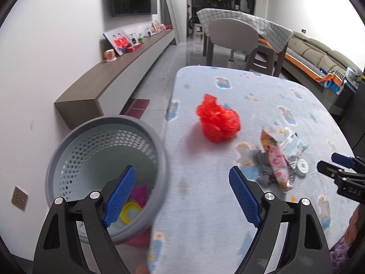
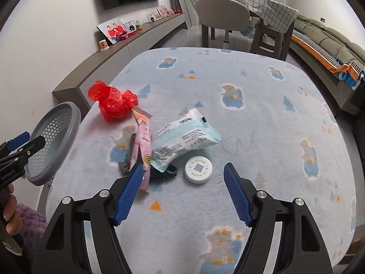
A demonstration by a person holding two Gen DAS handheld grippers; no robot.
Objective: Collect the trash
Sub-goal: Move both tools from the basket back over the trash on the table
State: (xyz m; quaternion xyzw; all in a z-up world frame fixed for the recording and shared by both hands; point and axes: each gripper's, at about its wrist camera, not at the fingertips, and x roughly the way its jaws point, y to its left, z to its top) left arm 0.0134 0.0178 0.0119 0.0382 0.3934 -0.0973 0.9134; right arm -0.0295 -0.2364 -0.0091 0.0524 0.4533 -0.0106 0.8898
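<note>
So, grey waste basket [image 1: 103,173] sits off the table's [image 2: 262,118] left edge; left gripper [image 1: 182,196] jaws wide, empty. Red bag [image 2: 113,104] near left edge, wrappers [image 2: 182,137] and white lid [image 2: 198,169] mid-table ahead of right gripper [image 2: 181,194], jaws wide, empty.

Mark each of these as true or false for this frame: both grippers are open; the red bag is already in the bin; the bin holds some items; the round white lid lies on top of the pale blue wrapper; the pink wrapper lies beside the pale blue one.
1. The left gripper and right gripper are both open and empty. True.
2. The red plastic bag is already in the bin. False: it lies on the table cover.
3. The grey bin holds some items. True: pink and yellow pieces show at its bottom.
4. The round white lid lies on top of the pale blue wrapper. False: it lies beside it, on the cover.
5. The pink wrapper lies beside the pale blue wrapper. True.
</note>
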